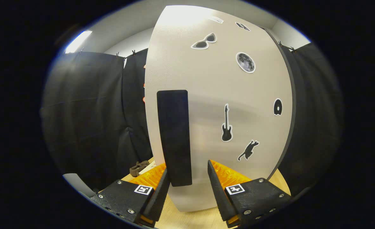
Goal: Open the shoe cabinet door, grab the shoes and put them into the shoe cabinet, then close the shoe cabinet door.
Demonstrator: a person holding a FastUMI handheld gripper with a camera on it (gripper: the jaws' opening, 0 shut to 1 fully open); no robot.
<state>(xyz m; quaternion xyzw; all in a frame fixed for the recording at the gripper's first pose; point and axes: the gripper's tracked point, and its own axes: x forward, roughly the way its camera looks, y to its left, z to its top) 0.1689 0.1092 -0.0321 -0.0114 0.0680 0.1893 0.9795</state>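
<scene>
The tongs (187, 190) stand apart, straddling the lower end of the dark upright handle (173, 136) on the shoe cabinet door (219, 95), which stands on the worktop (187, 219) just ahead; stiff, light-looking panel, best gripped by that handle.

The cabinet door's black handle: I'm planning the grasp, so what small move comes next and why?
Probably ease forward a little, then close. The gripper is open, and the black handle on the cabinet door sits between the fingers, nearer the left one, with neither finger pressing it yet.
</scene>
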